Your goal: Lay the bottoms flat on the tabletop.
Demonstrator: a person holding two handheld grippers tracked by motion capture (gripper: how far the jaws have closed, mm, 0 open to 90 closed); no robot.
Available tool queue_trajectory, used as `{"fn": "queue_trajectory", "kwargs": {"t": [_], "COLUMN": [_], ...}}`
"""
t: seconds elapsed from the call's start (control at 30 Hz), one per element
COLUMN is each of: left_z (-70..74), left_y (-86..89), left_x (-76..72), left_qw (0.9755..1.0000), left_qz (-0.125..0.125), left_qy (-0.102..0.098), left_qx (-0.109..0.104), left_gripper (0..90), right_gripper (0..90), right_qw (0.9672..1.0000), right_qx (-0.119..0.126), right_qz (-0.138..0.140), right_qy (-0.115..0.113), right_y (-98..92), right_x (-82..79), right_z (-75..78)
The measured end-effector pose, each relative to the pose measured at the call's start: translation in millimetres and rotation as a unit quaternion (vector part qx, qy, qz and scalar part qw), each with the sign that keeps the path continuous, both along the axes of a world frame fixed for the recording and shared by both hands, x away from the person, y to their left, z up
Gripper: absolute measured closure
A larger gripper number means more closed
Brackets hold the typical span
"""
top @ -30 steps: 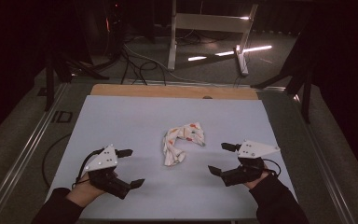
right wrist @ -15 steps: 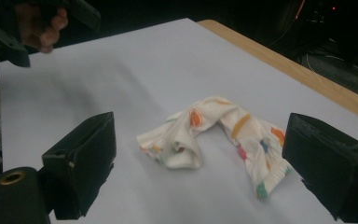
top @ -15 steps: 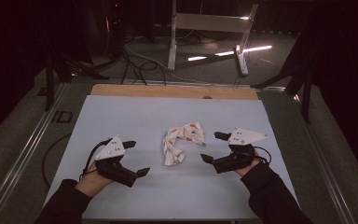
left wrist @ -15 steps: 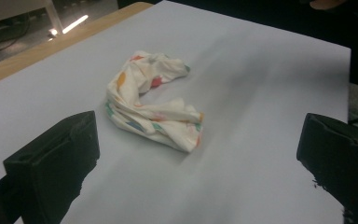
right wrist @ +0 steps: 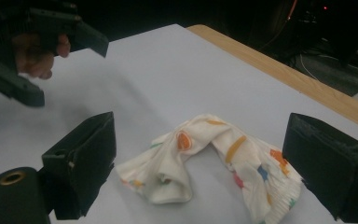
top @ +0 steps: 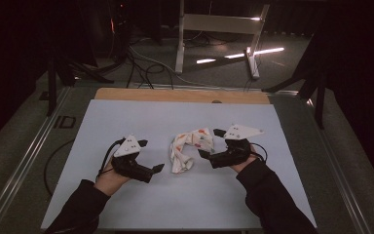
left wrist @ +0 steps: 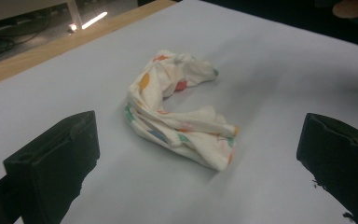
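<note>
High view had the crumpled cloth [top: 189,148] lying near the middle of the pale surface [top: 126,117], a little toward the near edge, bent into a loose C with its printed spots showing. You had brought your left gripper [top: 151,156] to one side of it and your right gripper [top: 210,143] to the other, which reads as a set-up for taking the cloth from both ends so it could be spread or folded. Your left gripper's jaws stood wide apart and held nothing; in the left gripper view the cloth [left wrist: 179,109] lay between and beyond them, clear of both pads. Your right gripper was just as widely spread and empty, though it sat nearer: in the right gripper view the cloth [right wrist: 214,161] lay framed between its jaws, its frilled end just beside one of them, and I couldn't tell whether they touched. Neither gripper pinched any fabric yet.
</note>
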State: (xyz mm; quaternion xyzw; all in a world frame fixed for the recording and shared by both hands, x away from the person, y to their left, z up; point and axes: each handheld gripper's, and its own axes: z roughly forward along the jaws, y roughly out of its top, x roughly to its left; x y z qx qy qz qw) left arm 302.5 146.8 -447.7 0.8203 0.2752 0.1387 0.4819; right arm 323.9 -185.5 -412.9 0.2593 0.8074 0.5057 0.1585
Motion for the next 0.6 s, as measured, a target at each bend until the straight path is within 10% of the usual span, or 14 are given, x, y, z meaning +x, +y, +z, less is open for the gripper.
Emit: {"fn": "queue_trajectory", "kwargs": {"t": [0.6], "left_z": [-38.4], "left_y": [-31.3], "left_x": [27.9], "left_qw": [0.9974], "left_qz": [0.018], "left_qy": [0.057], "left_qx": [0.04], "left_gripper": [3.5], "right_gripper": [37.4], "right_qw": [0.9995], "right_qx": [0.002], "right_qz": [-0.019], "right_qy": [0.025], "right_y": [34.7], "right_x": [18.1], "right_z": [-33.4]}}
